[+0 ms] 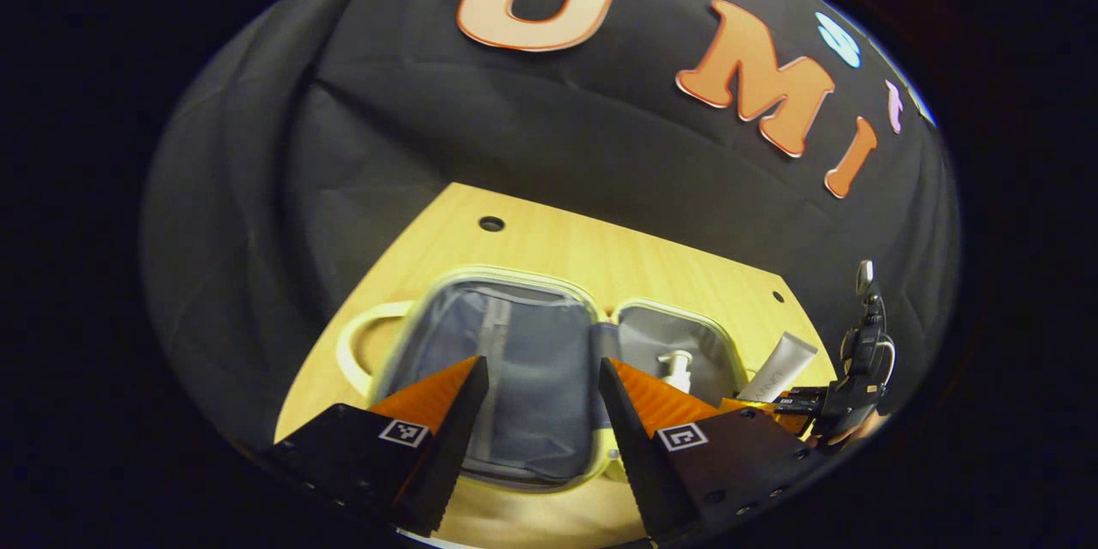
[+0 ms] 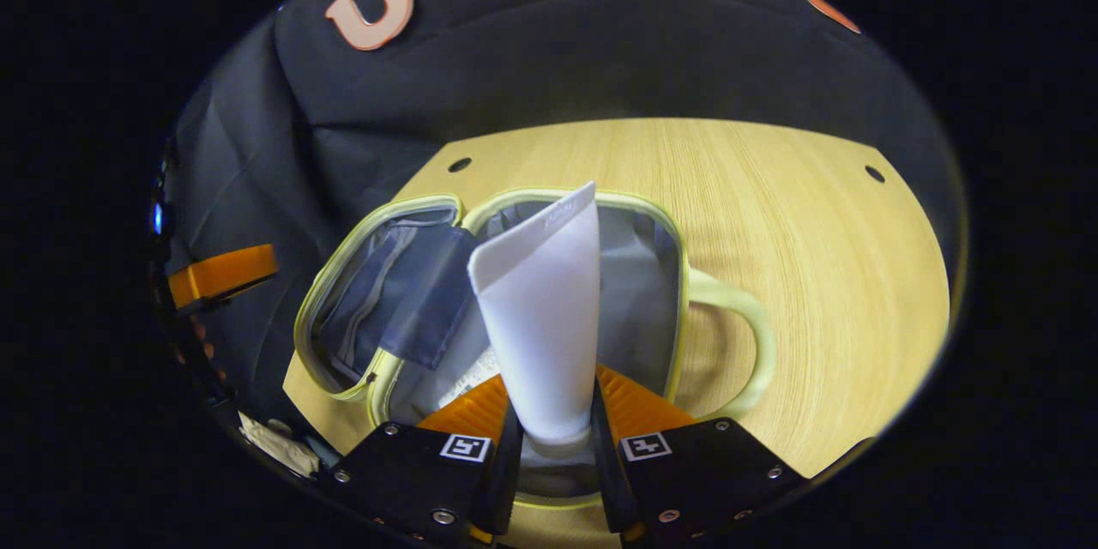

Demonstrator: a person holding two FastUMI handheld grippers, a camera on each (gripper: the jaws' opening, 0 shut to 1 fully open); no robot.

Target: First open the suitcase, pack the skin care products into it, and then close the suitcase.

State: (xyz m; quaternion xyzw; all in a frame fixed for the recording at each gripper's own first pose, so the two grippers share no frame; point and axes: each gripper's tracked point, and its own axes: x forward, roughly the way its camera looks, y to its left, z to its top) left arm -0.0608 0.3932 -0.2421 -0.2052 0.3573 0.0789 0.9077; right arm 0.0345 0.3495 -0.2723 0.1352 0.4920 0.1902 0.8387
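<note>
The right tongs (image 2: 553,437) grip a white tube (image 2: 540,317) above the open suitcase (image 2: 673,274). The left tongs (image 1: 540,412) hang open, holding nothing, over the wooden surface (image 1: 549,244).

A wood table (image 1: 549,249) sits in front of a black cloth wall (image 1: 532,129). The table has small round holes (image 1: 491,224) near its edge. The cloth has folds in it.

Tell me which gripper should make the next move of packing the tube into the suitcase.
Right. The right gripper is shut on the white tube, held above the open suitcase. The left gripper is open and empty.
</note>
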